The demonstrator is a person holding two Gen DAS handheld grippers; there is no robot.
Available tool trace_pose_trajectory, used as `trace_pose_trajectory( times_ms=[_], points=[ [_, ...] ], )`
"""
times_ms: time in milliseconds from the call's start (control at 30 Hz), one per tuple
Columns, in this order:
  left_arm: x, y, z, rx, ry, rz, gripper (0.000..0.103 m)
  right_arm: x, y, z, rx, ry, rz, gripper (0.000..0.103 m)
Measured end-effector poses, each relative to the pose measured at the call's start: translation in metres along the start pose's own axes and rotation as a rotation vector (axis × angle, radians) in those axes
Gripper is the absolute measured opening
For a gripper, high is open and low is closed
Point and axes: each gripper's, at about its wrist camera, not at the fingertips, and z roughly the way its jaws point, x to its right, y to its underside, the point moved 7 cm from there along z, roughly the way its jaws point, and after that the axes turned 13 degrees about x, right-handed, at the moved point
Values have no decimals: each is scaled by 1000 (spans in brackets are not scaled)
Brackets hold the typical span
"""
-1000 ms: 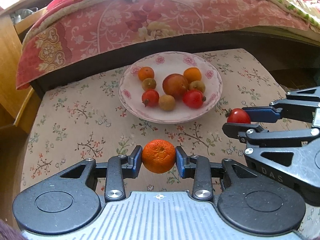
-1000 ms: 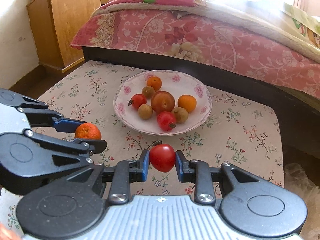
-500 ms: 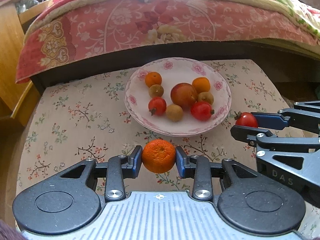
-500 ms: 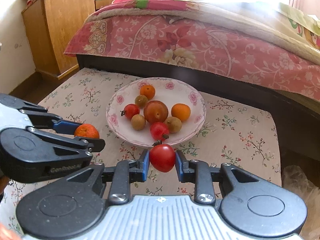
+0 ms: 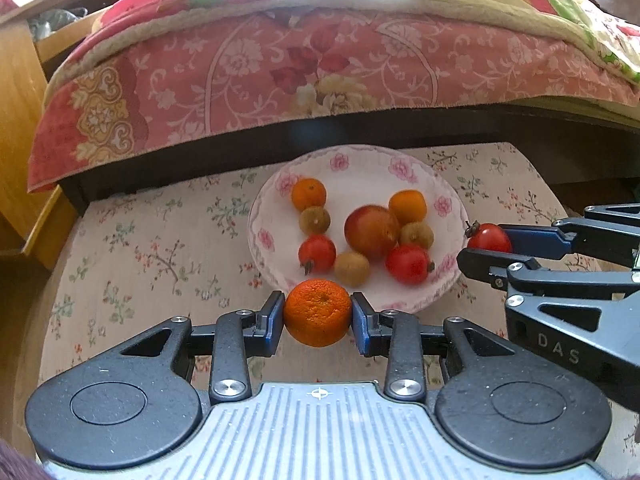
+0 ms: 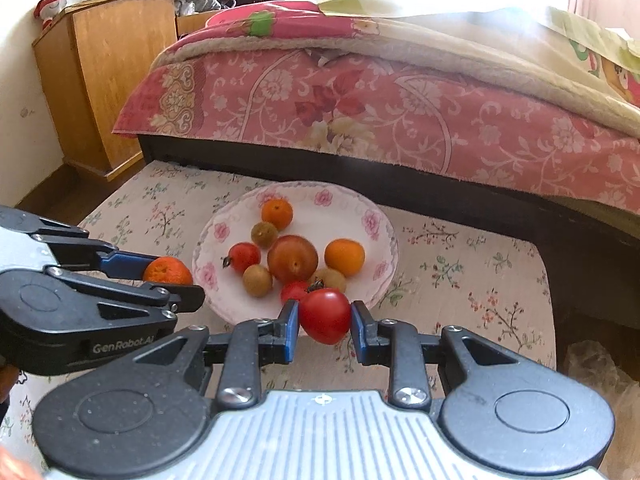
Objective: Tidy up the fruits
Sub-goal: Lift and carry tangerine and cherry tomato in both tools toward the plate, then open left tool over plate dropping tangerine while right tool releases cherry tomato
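Left claw [image 5: 318,314] closed on round, dimpled orange mandarin [image 5: 317,312], held at near rim of white floral-edged ceramic plate [image 5: 360,160]. Right claw [image 6: 325,318] closed on smooth round red tomato [image 6: 325,315], likewise at near rim. Directly ahead of both claws: eight fruits already on plate. Remaining, by estimate: advance over plate, lower, release both fruits. Floral-cloth bench [image 5: 152,248] otherwise bare of fruit.

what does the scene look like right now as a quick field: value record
left gripper: shut on mandarin, at the plate's near rim
right gripper: shut on tomato, at the plate's near rim
plate: white, pink flowers, on floral tablecloth
fruit on plate: two small oranges, two tomatoes, three brownish fruits, one large reddish fruit
behind: bed with pink floral blanket
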Motion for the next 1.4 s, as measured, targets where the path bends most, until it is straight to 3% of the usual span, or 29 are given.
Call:
trace_pose_trajectory(
  times_ms=[1400],
  points=[
    [-3, -24, 60, 30, -21, 34, 43, 16, -20, 72, 25, 2, 10, 31]
  ],
)
